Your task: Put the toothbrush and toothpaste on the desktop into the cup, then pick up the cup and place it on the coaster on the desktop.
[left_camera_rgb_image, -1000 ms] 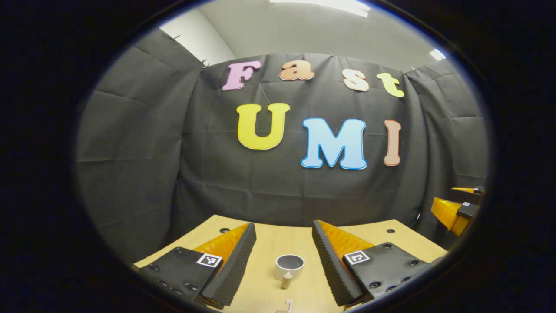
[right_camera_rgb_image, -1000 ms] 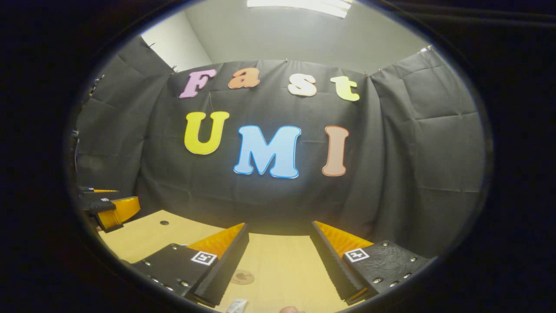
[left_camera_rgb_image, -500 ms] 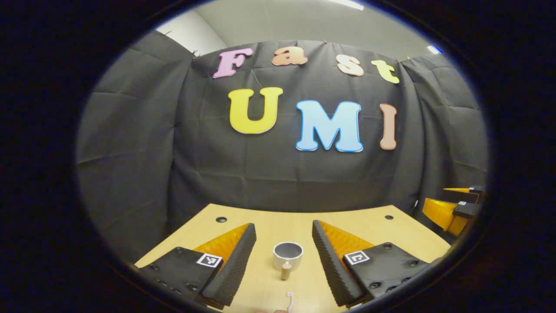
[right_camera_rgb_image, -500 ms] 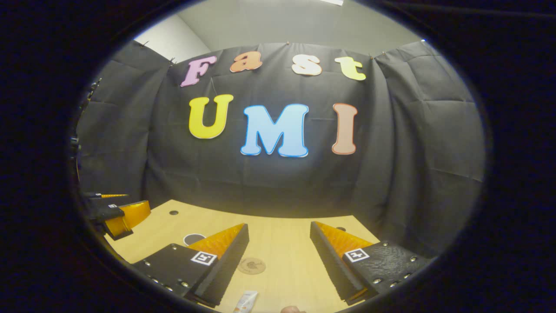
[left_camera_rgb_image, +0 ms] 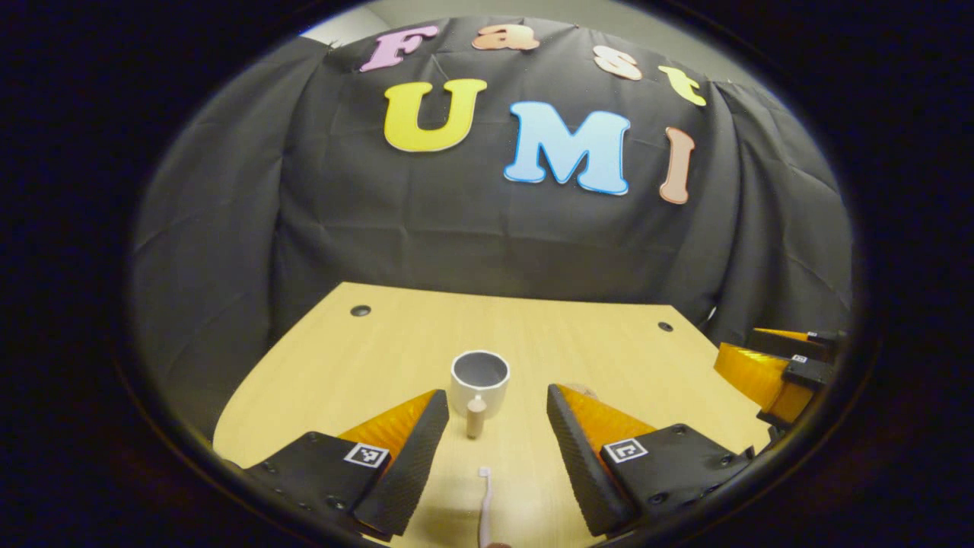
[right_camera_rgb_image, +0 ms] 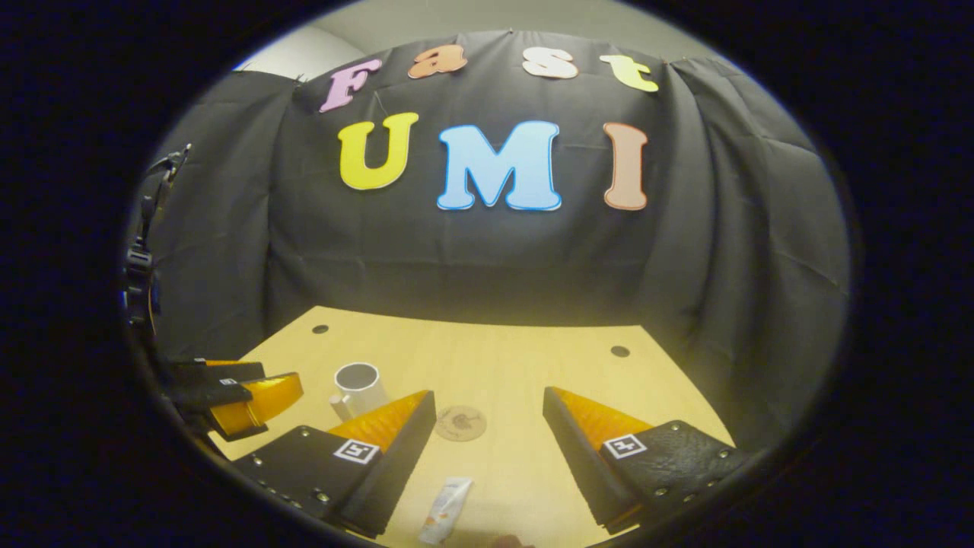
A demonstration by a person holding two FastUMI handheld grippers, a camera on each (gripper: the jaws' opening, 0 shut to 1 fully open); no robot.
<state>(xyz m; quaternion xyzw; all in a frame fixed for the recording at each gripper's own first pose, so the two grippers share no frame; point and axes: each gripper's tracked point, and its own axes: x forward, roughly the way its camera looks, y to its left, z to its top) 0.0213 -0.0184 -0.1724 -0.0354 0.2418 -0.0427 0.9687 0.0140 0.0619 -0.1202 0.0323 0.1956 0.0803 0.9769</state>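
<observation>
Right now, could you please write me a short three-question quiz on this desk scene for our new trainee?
1. True or false: the toothbrush already stands inside the cup.
2. Multiple choice: in the right gripper view, what lies on the desktop between the right gripper's fingers, nearest the camera? A) toothpaste B) a spoon C) a sponge
3. Fill in: the round coaster has ____ resting on it.

Key: 1 false, it lies flat on the desktop in front of the left gripper; 2 A; 3 nothing.
</observation>
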